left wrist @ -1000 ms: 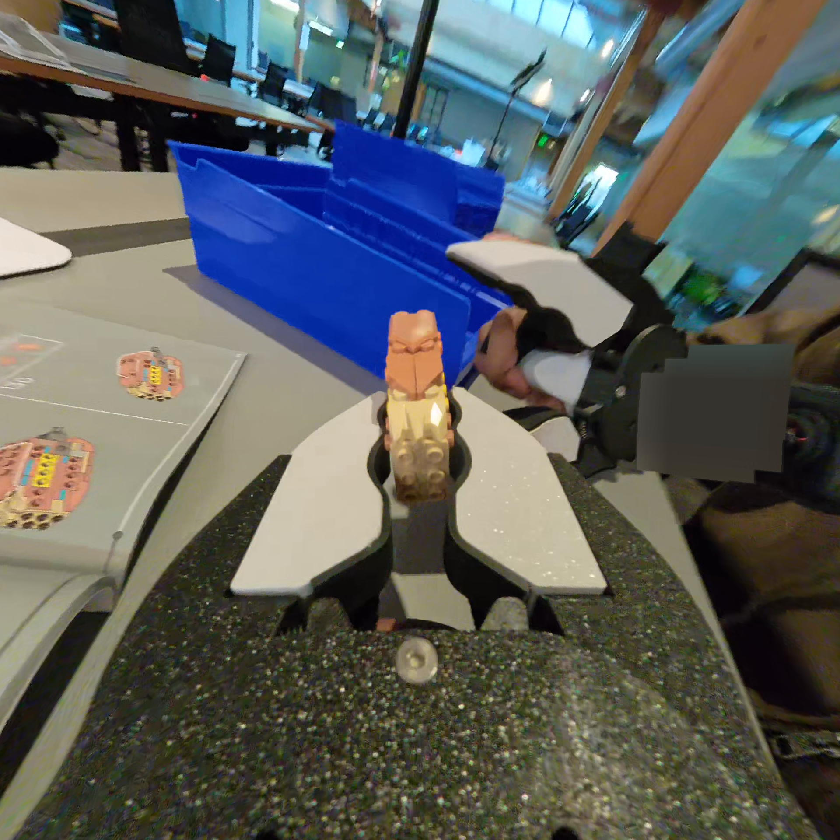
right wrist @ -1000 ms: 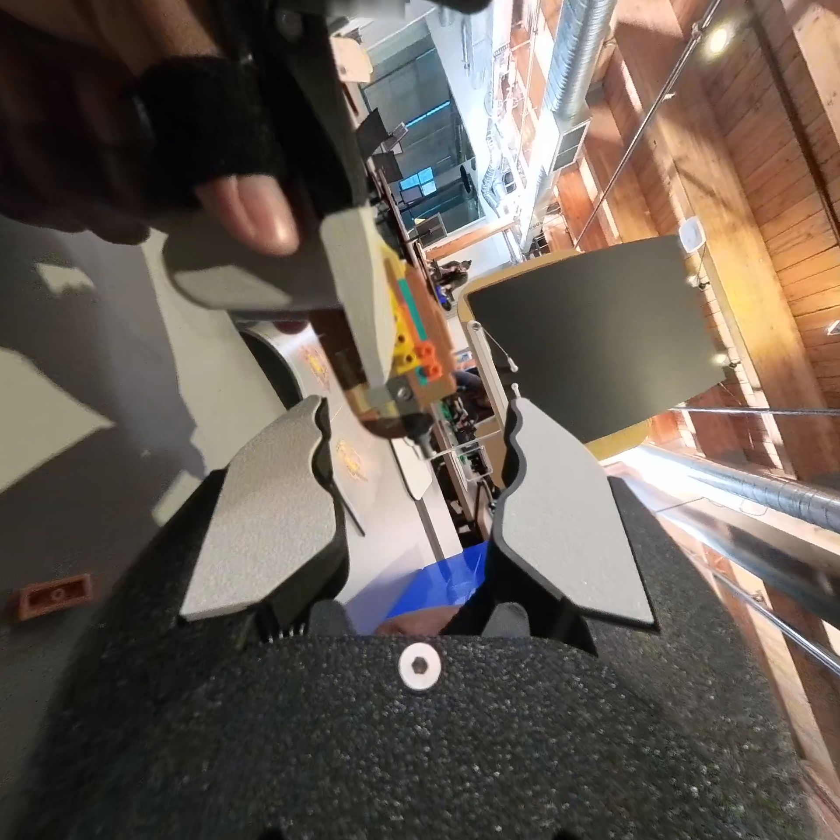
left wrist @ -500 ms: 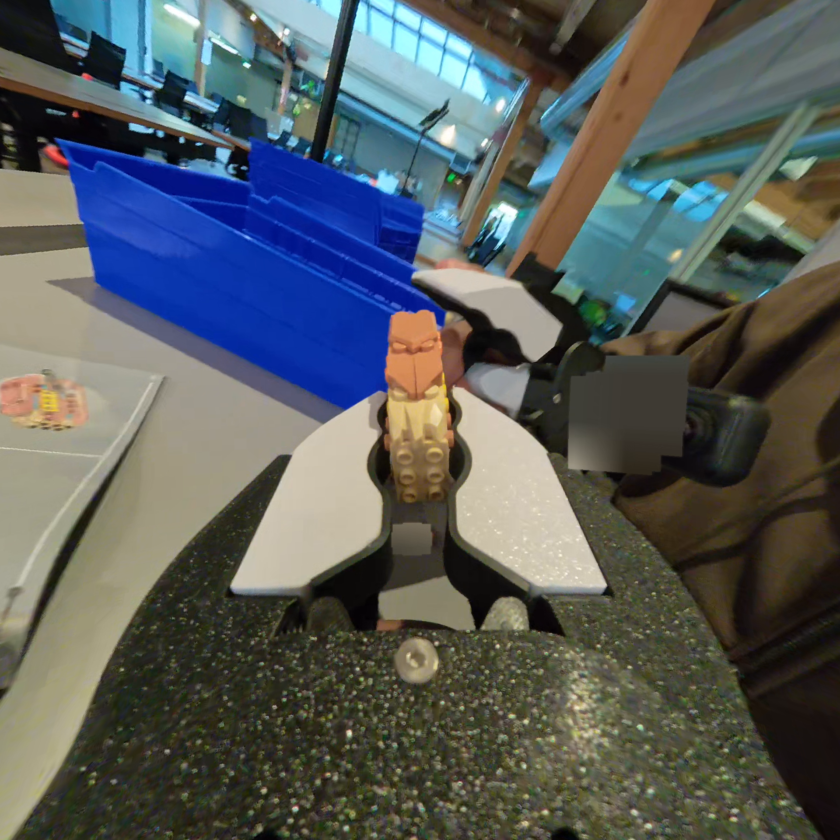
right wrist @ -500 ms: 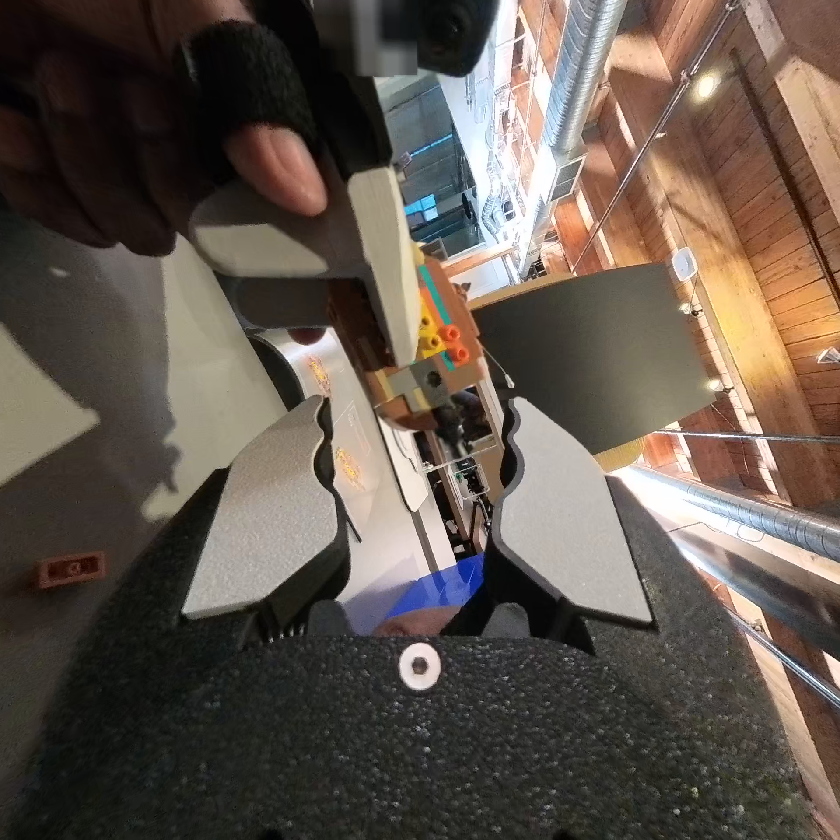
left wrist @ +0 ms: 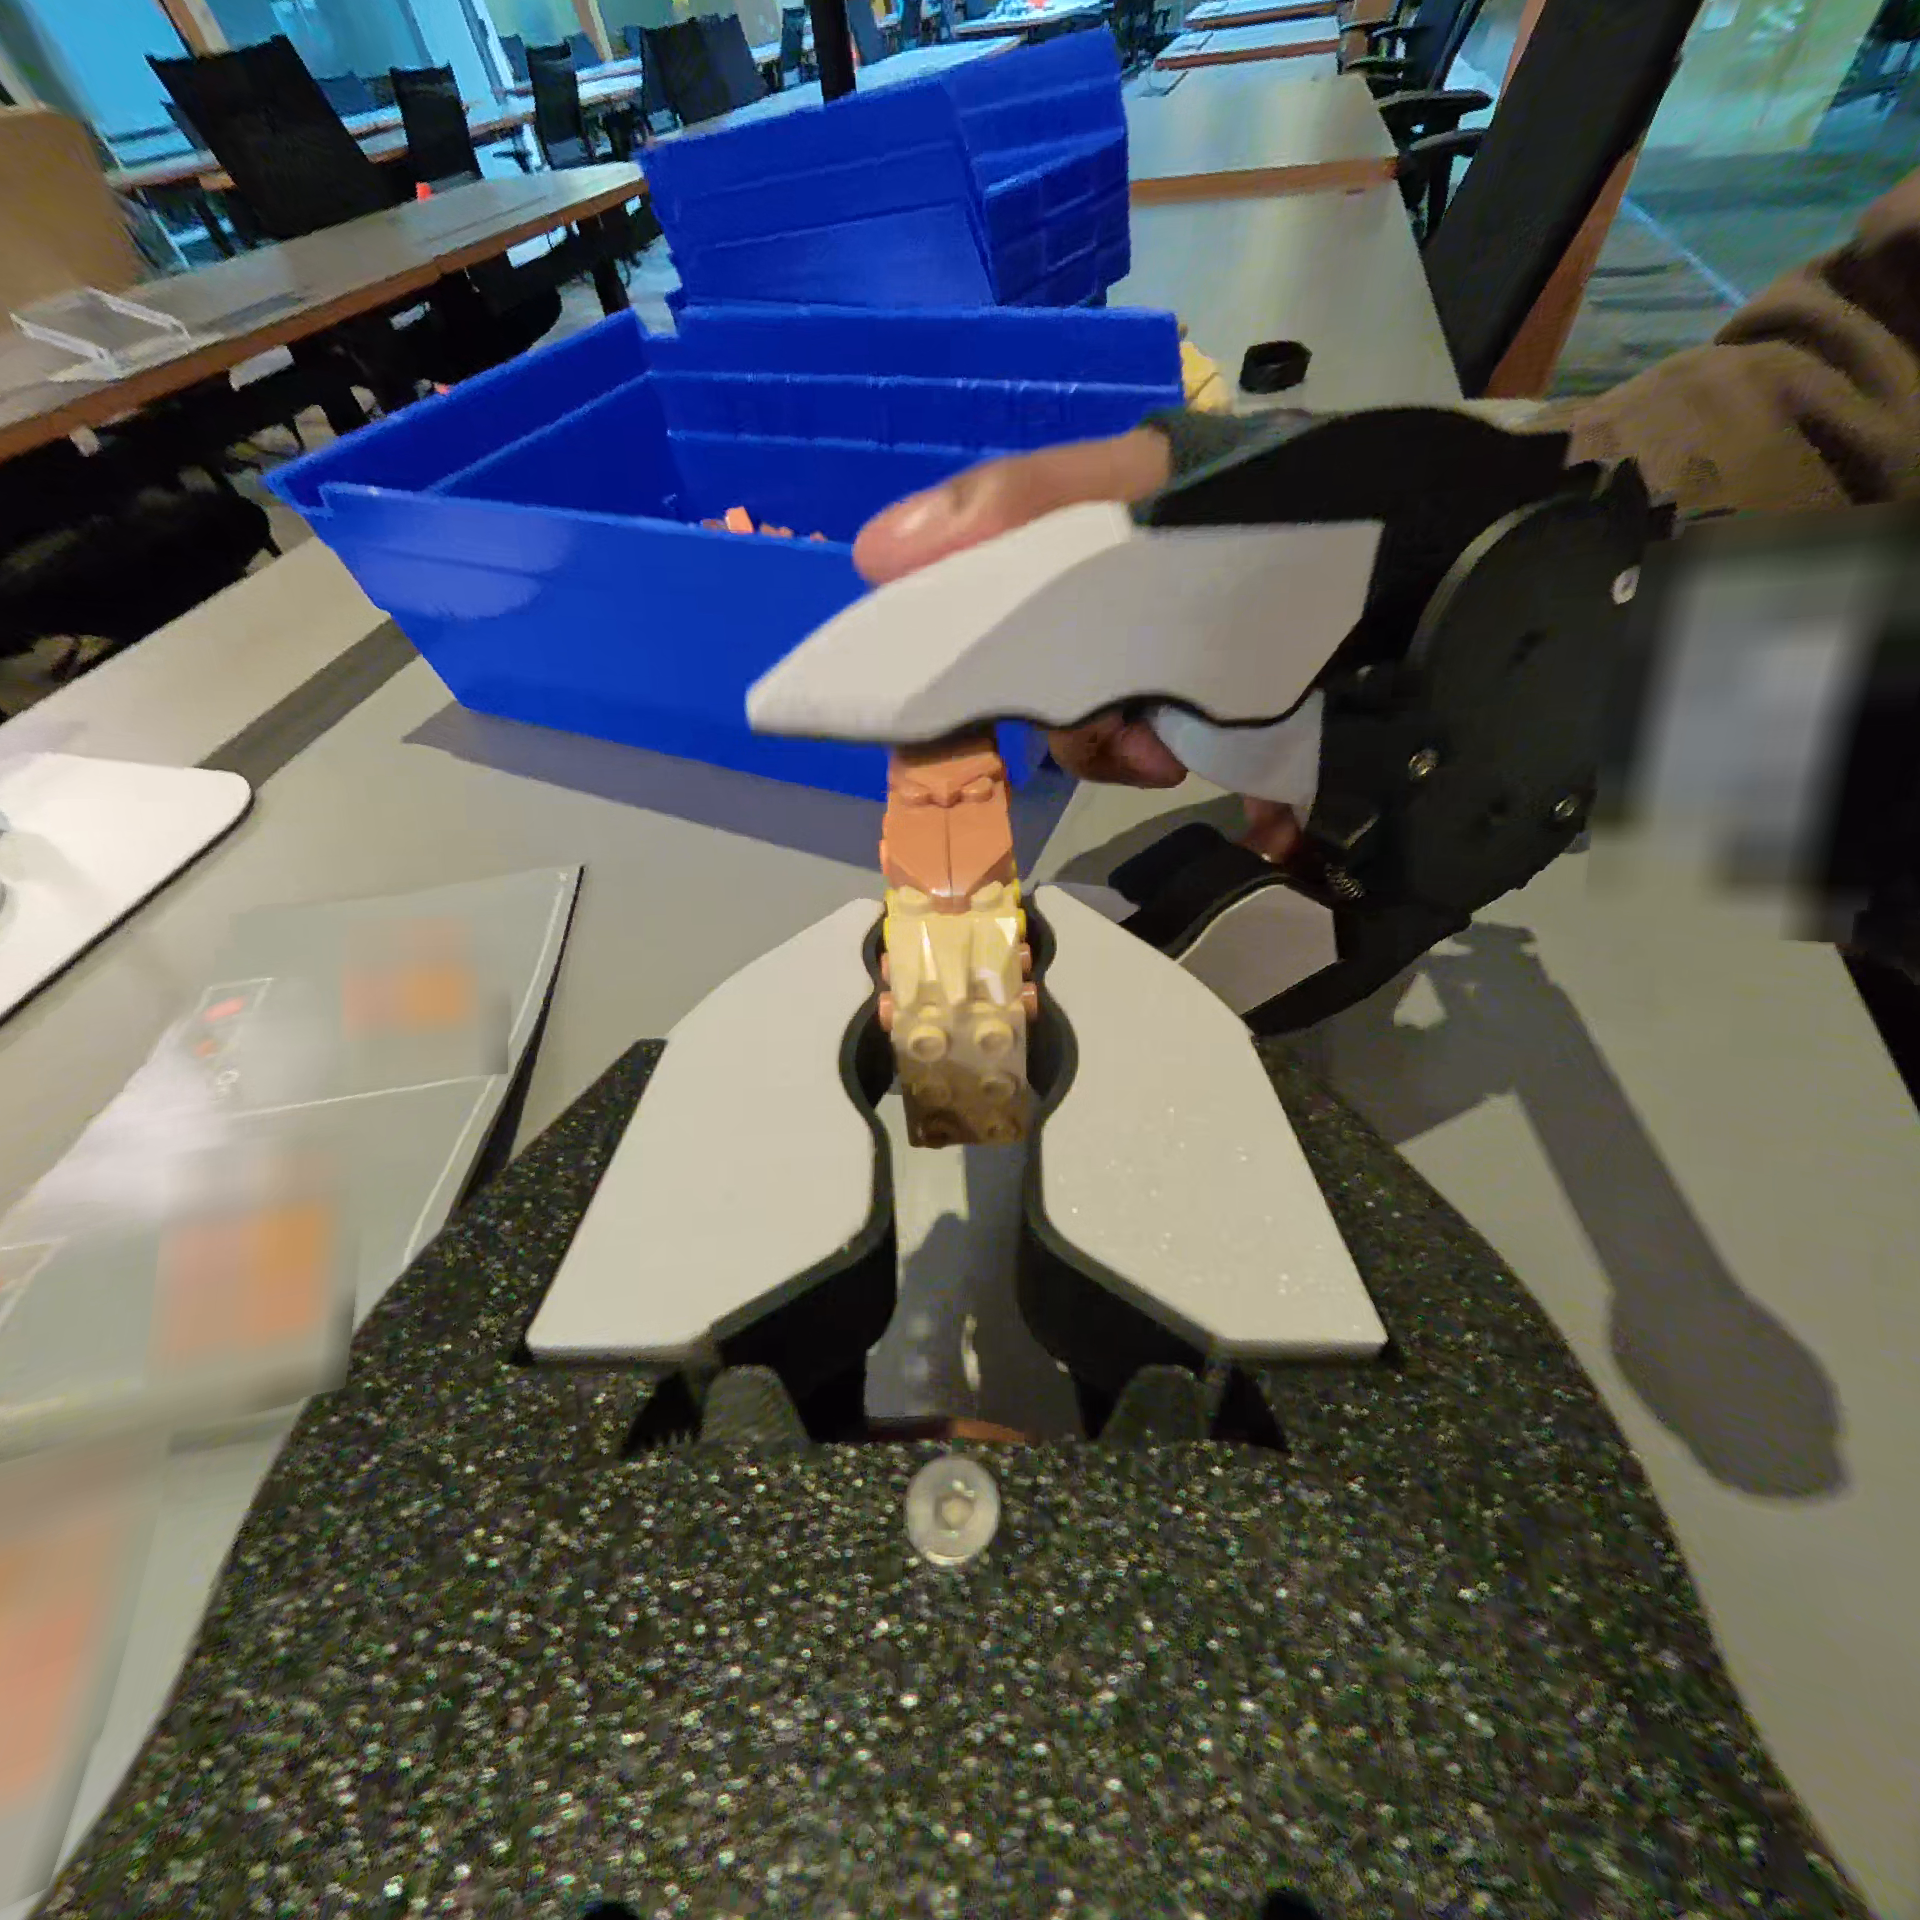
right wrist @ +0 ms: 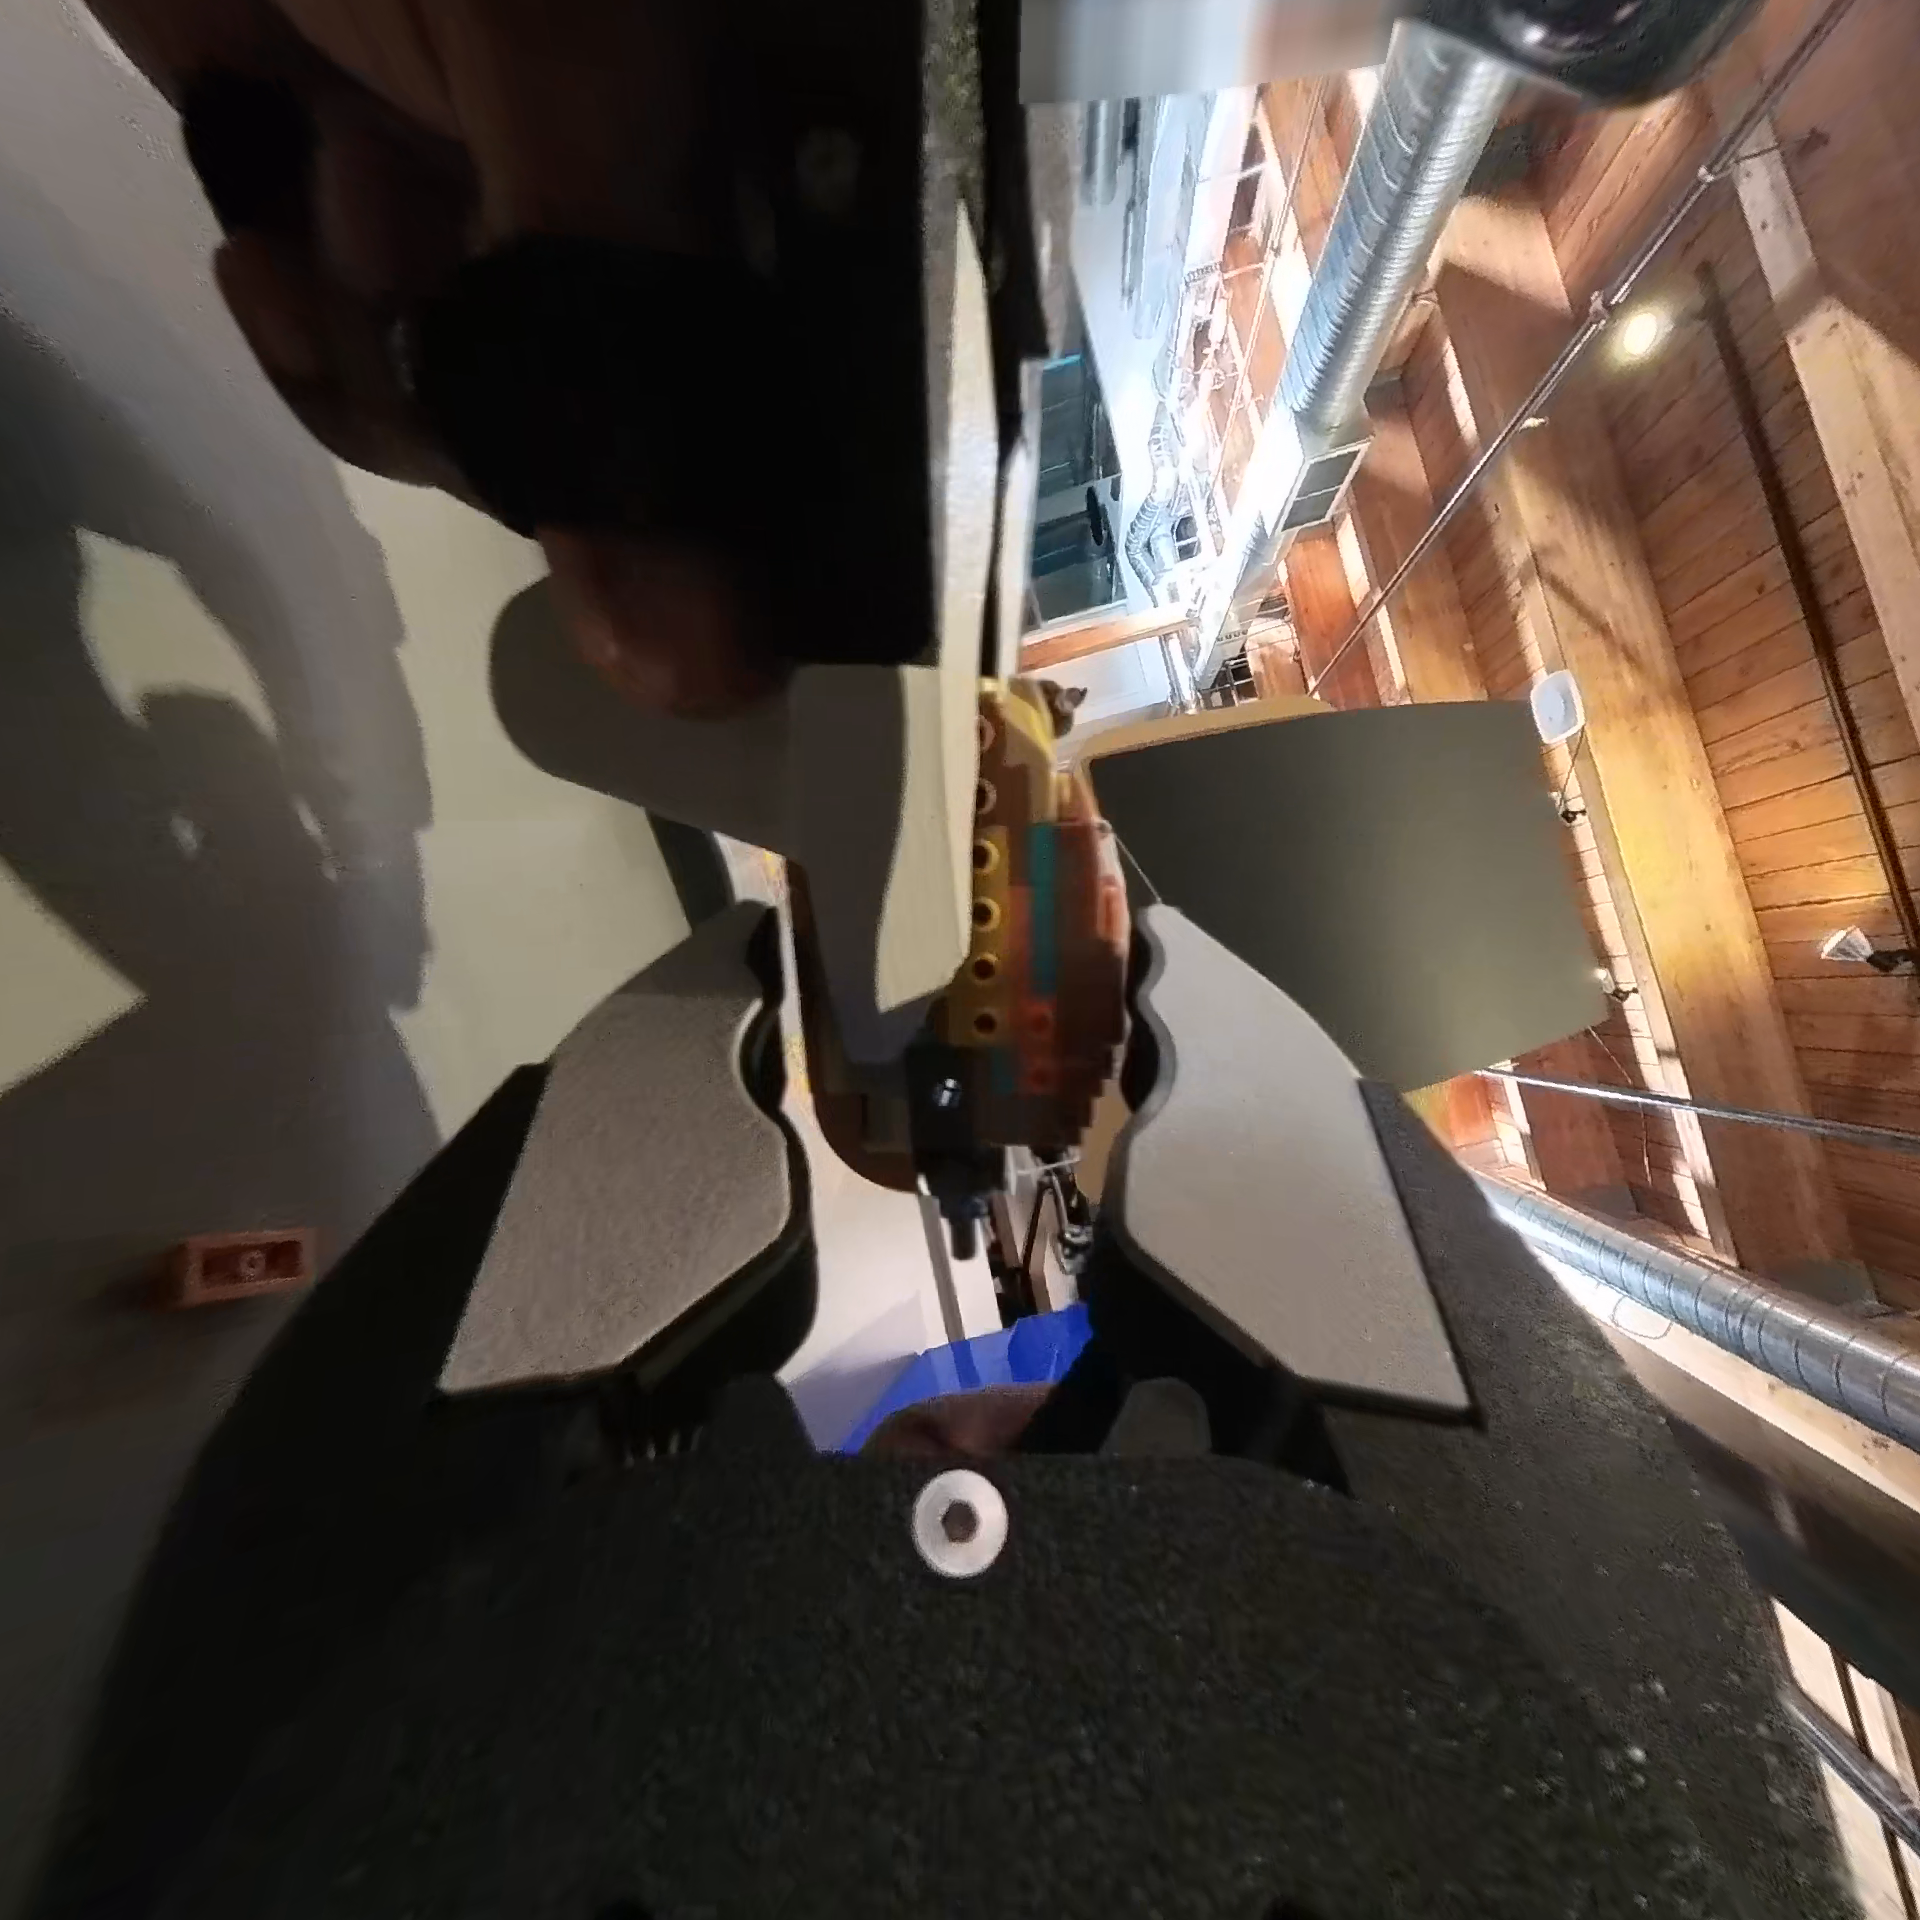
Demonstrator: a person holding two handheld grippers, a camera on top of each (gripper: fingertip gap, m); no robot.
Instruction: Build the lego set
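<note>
Our right gripper (right wrist: 951,1060), spread, has come around the model (left wrist: 954,977) that left gripper (left wrist: 956,1023) pinches; handover prob. next.

Open-plan office — rows of long desks (left wrist: 312,260), black chairs (left wrist: 260,145), exposed ceiling ducts (right wrist: 1382,208)

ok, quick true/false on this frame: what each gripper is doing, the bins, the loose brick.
1. The left gripper is shut on the lego model. True.
2. The right gripper has its jaws clamped on the model. False: they are open around it.
3. The near blue bin is empty. False: orange pieces lie inside.
4. A loose brown brick lies on the grey table. True.
</note>
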